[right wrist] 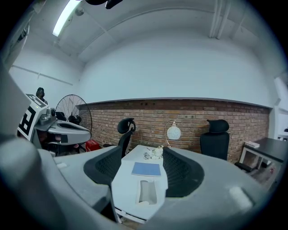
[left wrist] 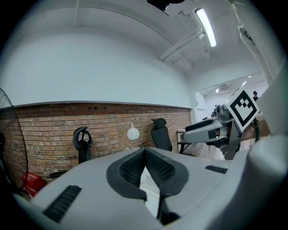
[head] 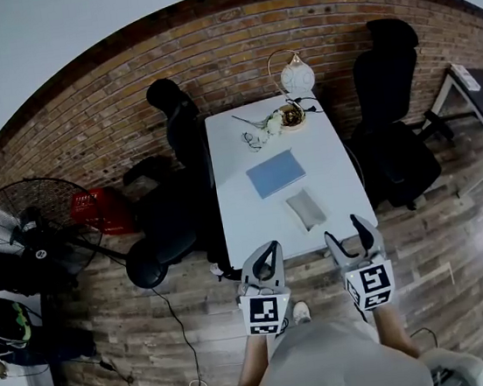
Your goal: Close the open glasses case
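The open glasses case (head: 305,208) is pale grey and lies on the white table (head: 235,144), near its front edge; in the right gripper view the glasses case (right wrist: 147,192) shows its hollow facing up. My left gripper (head: 269,248) hovers in front of the table's near left corner, its jaws shut with nothing between them (left wrist: 145,150). My right gripper (head: 345,229) hovers off the near right corner, open and empty (right wrist: 143,153), with the case seen between its pads. Neither gripper touches the case.
A blue notebook (head: 276,173) lies behind the case. Flowers (head: 278,121) and a round lamp (head: 295,73) stand at the table's far end. Black office chairs flank the table, one left (head: 177,170) and one right (head: 396,123). A fan (head: 16,226) stands far left.
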Demonstrator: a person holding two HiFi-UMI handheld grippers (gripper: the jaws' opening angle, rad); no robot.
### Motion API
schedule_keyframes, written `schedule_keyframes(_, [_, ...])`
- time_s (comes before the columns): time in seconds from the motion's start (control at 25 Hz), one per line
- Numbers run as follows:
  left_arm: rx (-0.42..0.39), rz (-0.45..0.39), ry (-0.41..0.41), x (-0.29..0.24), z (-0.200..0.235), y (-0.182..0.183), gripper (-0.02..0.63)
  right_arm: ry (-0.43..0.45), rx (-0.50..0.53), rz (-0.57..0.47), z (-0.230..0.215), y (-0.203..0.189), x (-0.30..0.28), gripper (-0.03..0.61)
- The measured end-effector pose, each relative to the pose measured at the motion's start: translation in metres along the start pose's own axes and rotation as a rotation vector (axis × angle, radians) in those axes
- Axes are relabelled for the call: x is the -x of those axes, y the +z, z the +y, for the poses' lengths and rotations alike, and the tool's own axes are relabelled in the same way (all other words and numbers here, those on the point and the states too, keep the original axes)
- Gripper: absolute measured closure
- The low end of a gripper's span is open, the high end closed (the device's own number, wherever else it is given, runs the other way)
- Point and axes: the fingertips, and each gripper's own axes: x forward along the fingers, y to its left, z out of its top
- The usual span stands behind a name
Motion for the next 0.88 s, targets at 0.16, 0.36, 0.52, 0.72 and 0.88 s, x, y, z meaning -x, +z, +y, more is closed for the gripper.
schedule_keyframes(0.16, [-0.004, -0.008, -0.009, -0.009, 0.010, 0.002, 0.611, -0.008, 0.007, -0.008, -0.001, 0.005, -0.012, 0.288])
schedule_keyframes(0.36, [-0.007, -0.015, -0.019, -0.018, 0.020, 0.004, 0.611, -0.022, 0.001, -0.008, -0.002, 0.007, -0.024, 0.288])
schedule_keyframes(0.52, [-0.013, -0.019, -0.030, -0.026, 0.027, 0.004, 0.611, -0.031, 0.001, -0.010, -0.002, 0.008, -0.034, 0.288])
schedule_keyframes(0.72, [-0.009, -0.018, -0.042, -0.035, 0.033, 0.000, 0.611, -0.047, -0.001, -0.005, -0.004, 0.006, -0.040, 0.288])
schedule_keyframes(0.88, [-0.002, -0.015, -0.057, -0.041, 0.032, -0.002, 0.611, -0.063, -0.004, 0.005, -0.009, 0.004, -0.041, 0.289])
